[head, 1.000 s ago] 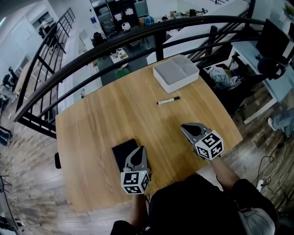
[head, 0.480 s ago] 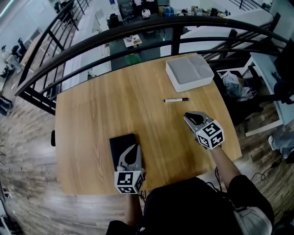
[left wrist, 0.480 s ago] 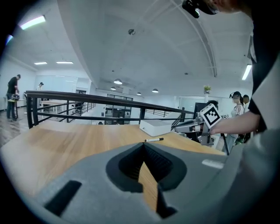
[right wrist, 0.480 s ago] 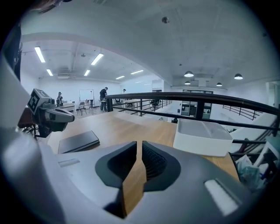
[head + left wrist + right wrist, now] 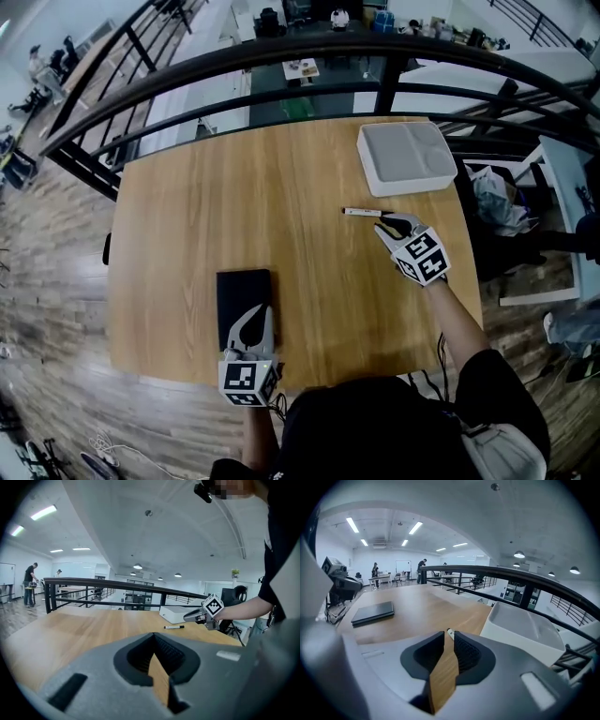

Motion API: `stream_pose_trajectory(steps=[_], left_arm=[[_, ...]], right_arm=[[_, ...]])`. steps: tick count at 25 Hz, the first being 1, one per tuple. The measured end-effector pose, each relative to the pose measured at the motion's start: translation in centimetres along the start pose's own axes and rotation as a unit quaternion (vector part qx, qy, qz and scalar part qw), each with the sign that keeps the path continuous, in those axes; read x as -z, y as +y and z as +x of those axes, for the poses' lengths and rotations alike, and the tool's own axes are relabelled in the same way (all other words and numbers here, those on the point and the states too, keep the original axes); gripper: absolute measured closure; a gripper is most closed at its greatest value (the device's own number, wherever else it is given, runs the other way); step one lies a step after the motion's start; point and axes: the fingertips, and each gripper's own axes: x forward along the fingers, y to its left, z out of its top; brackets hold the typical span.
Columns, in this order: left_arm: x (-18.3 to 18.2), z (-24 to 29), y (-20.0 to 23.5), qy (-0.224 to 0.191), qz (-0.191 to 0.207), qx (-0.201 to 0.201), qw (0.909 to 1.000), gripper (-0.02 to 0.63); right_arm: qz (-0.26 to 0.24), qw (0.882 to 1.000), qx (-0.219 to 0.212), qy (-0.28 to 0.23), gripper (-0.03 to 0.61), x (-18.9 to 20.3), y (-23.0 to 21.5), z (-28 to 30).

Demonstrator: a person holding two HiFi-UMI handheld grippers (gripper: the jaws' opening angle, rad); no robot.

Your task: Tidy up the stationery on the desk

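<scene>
A black-and-white marker pen lies on the wooden desk, just in front of a white tray at the far right. My right gripper hovers right behind the pen's right end. Its jaws have just been opening and stand slightly apart with nothing between them. In the right gripper view the pen's tip shows just beyond the right gripper. My left gripper is shut over the near end of a black notebook. The left gripper view shows the pen and right gripper far off.
A black curved railing runs round the desk's far edge. The tray lies close on the right in the right gripper view, the notebook far left. Bare wood spans the desk's middle and left.
My right gripper has moved forward across the desk up to the pen, and its jaws have parted a little. The left gripper has stayed at the notebook.
</scene>
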Motion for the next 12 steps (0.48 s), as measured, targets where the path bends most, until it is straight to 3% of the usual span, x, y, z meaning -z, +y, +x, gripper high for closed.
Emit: stream_pose_trajectory(steps=[12], left_arm=[[1.8, -3.1, 1.2, 0.003, -0.029, -0.075, 0.9967, 0.617]], right_arm=[[-0.082, 0.992, -0.06, 0.08, 0.458, 2.6, -1.8, 5.8]])
